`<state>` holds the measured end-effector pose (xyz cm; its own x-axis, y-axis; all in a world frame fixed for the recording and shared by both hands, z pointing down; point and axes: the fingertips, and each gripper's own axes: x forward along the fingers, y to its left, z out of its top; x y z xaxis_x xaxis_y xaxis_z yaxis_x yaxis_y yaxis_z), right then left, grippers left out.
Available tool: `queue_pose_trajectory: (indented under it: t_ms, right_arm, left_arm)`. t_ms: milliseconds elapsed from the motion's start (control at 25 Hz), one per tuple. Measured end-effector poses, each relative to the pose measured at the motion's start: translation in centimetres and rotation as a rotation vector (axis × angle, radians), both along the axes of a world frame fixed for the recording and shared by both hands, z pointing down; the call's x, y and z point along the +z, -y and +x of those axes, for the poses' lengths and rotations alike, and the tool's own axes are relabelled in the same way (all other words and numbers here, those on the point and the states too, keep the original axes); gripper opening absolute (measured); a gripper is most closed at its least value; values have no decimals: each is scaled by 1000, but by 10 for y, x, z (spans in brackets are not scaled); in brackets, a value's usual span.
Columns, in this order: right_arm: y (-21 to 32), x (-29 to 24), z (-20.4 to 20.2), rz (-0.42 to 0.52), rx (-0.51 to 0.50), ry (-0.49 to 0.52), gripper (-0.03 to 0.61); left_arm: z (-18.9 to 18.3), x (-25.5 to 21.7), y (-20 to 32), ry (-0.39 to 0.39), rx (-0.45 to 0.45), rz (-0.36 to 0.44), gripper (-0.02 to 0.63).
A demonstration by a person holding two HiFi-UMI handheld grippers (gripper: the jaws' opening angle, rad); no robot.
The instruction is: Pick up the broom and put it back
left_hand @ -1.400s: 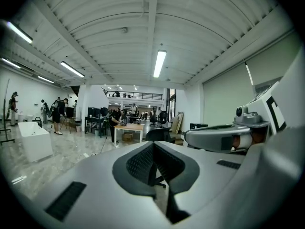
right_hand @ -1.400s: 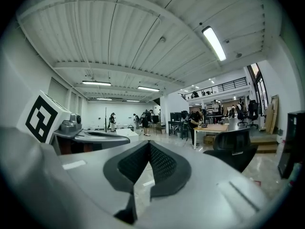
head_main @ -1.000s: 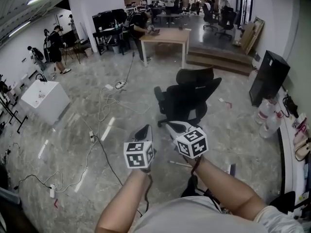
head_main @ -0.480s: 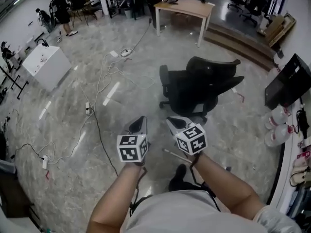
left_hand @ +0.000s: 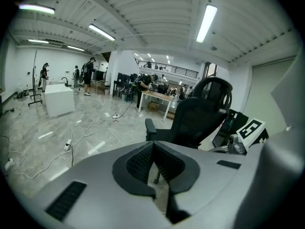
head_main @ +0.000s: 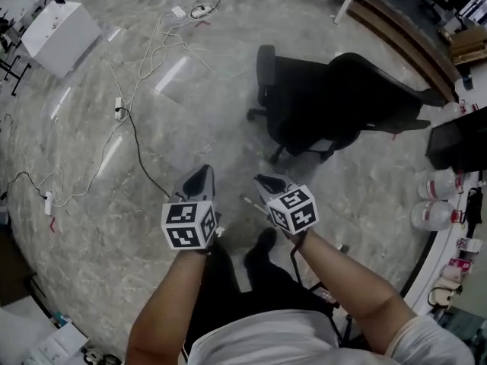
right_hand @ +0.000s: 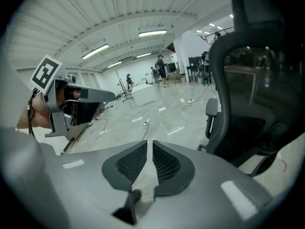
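Note:
I see no broom head in any view. A thin pale rod [head_main: 248, 201] lies on the floor by my right gripper; whether it is the broom handle I cannot tell. My left gripper [head_main: 199, 175] and right gripper [head_main: 266, 182] are held side by side above the marble floor, in front of the person's legs. The jaws of both are shut, with nothing between them. In the left gripper view the pads [left_hand: 143, 159] meet, and the right gripper [left_hand: 248, 132] shows at the right. In the right gripper view the pads [right_hand: 164, 163] almost touch, and the left gripper [right_hand: 71, 104] shows at the left.
A black office chair [head_main: 327, 105] stands just ahead of the grippers. Cables and power strips [head_main: 118, 105] trail over the floor to the left. A white box [head_main: 57, 25] sits far left. Water bottles [head_main: 437, 185] and a black cabinet [head_main: 460, 139] line the right side.
The head view has tipped down toward the floor, so the chair and the room's far end slid up the picture. Both grippers stayed shut and side by side.

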<state>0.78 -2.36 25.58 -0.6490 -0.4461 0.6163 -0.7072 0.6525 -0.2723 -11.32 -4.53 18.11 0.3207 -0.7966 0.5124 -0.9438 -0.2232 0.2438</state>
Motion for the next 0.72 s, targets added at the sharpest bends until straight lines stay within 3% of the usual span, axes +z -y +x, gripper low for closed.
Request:
queue_pose_trajectory:
  t_ms: [120, 320, 520, 720]
  right_arm:
    - [16, 84, 1, -42, -14, -62, 28]
    - [-11, 246, 6, -174, -78, -178, 35]
    - [-24, 415, -5, -272, -129, -278, 62]
    - [-50, 560, -9, -344, -216, -355, 83]
  left_arm:
    - [-5, 80, 20, -38, 5, -74, 5]
    - [3, 230, -2, -94, 45, -229, 5]
    - [-3, 381, -6, -96, 89, -284, 5]
    - [-3, 499, -15, -97, 132, -333, 5]
